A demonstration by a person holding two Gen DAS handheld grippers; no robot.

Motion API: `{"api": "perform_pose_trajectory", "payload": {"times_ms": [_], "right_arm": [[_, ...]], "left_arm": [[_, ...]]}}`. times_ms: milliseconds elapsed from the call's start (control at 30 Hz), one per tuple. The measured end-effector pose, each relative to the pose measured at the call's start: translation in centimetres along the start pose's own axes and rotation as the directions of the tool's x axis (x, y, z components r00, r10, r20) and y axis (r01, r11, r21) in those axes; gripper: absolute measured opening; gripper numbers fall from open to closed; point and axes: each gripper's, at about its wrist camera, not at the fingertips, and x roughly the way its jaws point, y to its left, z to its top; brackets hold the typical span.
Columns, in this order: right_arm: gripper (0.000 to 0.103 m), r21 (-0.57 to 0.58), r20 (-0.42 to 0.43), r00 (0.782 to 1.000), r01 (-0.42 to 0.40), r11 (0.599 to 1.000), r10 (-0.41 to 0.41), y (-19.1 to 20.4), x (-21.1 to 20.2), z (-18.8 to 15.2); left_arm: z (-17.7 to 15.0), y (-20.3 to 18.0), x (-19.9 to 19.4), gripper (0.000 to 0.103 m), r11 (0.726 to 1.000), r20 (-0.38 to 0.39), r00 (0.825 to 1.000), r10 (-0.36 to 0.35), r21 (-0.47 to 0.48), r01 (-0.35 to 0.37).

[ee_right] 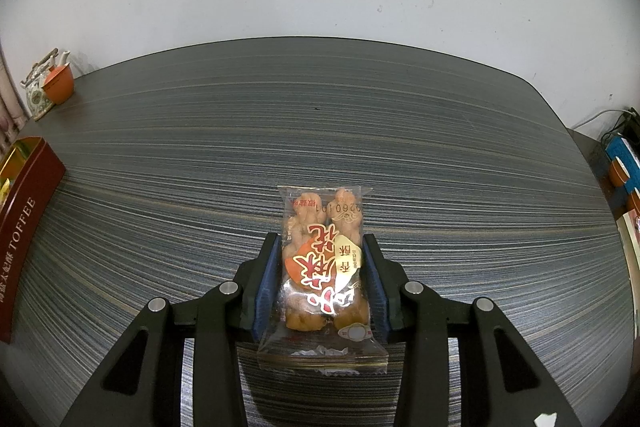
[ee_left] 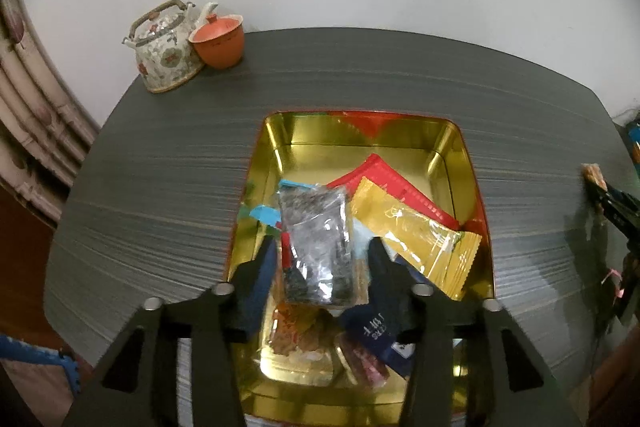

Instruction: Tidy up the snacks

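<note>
A gold-lined tin (ee_left: 360,133) stands on the dark striped table, right under my left gripper (ee_left: 322,259). Its jaws stand apart around a clear silvery packet (ee_left: 316,239) that rests on the other snacks; the pads do not press it. A yellow packet (ee_left: 416,239), a red packet (ee_left: 392,187) and a navy packet (ee_left: 376,331) lie in the tin as well. My right gripper (ee_right: 322,255) is shut on a clear packet of fried dough twists (ee_right: 324,251), low over the table. The tin (ee_right: 28,215) shows its red "TOFFEE" side at the far left of the right wrist view.
A patterned teapot (ee_left: 166,47) and an orange lidded cup (ee_left: 218,41) stand at the table's far left corner, against the white wall. The right gripper with its packet (ee_left: 592,175) shows at the right edge. Blue and orange things (ee_right: 622,155) sit beyond the table's right side.
</note>
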Motion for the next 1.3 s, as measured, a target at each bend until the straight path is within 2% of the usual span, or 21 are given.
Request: {"api": "perform_pose_trajectory", "payload": {"times_ms": [167, 333, 433, 667, 900, 1000, 1133, 1300], "right_arm": [[0.035, -0.014, 0.005, 1.0, 0.023, 1.0, -0.023, 1.2, -0.3, 0.1], [0.034, -0.014, 0.006, 0.999, 0.044, 0.999, -0.044, 2.2, -0.9, 0.3], [0.034, -0.018, 0.016, 0.999, 0.042, 0.999, -0.041, 2.9, -1.6, 0.6], [0.034, -0.06, 0.066, 0.996, -0.05, 0.997, 0.054, 7.0, -5.4, 2.4], [0.034, -0.184, 0.087, 0.974, -0.19, 0.964, 0.208, 15.0, -9.6, 3.3], [0.034, -0.227, 0.07, 0.959, -0.251, 0.941, 0.273, 18.4, -10.9, 3.3], [0.034, -0.283, 0.032, 0.951, -0.286, 0.915, 0.307, 22.9, -11.4, 3.2], [0.034, -0.305, -0.008, 0.942, -0.323, 0.896, 0.337, 26.7, -11.0, 2.3]], "left_arm": [[-0.5, 0.7, -1.4, 0.064, 1.0, 0.023, 1.0, 0.012, 0.012, -0.012], [-1.3, 2.2, -2.8, 0.068, 1.0, 0.043, 0.999, 0.016, -0.002, -0.016], [-1.9, 3.3, -3.3, 0.074, 1.0, 0.044, 0.999, 0.023, -0.017, -0.023], [-4.1, 5.6, -3.3, 0.075, 0.998, 0.014, 0.999, 0.031, -0.061, -0.03], [-5.6, 7.0, -4.3, 0.075, 0.995, 0.03, 0.998, 0.063, -0.075, -0.06], [-6.0, 7.2, -4.8, 0.075, 0.995, 0.045, 0.996, 0.076, -0.075, -0.073], [-6.3, 7.5, -4.6, 0.075, 0.994, 0.043, 0.996, 0.076, -0.082, -0.072], [-6.6, 7.4, -4.3, 0.075, 0.994, 0.043, 0.995, 0.09, -0.072, -0.087]]}}
